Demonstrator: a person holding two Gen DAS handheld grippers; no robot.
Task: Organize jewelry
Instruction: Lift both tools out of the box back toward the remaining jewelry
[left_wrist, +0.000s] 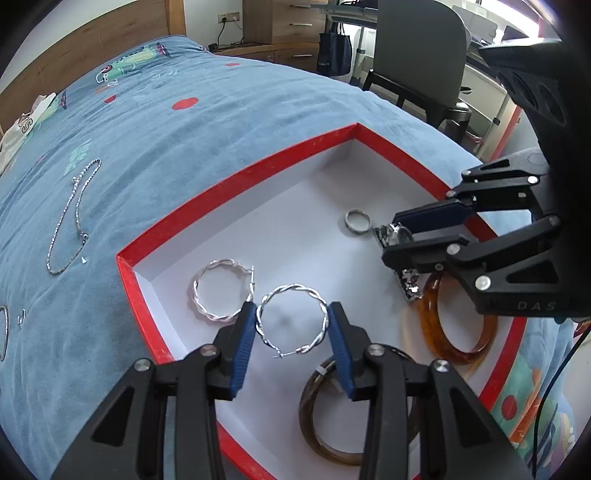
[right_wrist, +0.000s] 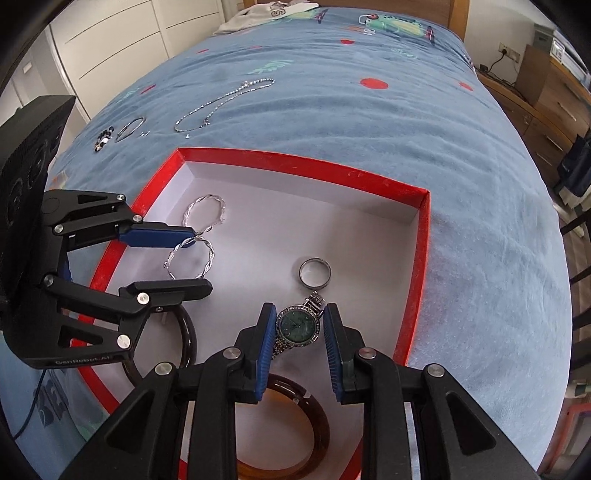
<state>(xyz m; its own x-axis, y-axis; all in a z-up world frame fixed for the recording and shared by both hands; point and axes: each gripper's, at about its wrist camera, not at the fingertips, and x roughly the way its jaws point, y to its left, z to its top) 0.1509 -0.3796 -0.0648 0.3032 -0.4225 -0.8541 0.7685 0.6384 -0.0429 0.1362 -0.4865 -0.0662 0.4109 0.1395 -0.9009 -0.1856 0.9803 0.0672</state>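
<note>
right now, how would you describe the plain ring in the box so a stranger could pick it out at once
On the blue bedspread lies a shallow red box with a white floor. The ring lies flat near its middle, just beyond the watch between the right gripper fingers. It is the smallest loop in the box, a smooth silver band, unlike the twisted hoop earrings and thick bangles.

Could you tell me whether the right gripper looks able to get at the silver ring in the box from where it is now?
Probably yes. The ring lies flat just beyond the right gripper, whose open jaws straddle the watch. Nothing sits between them besides that watch.
</note>
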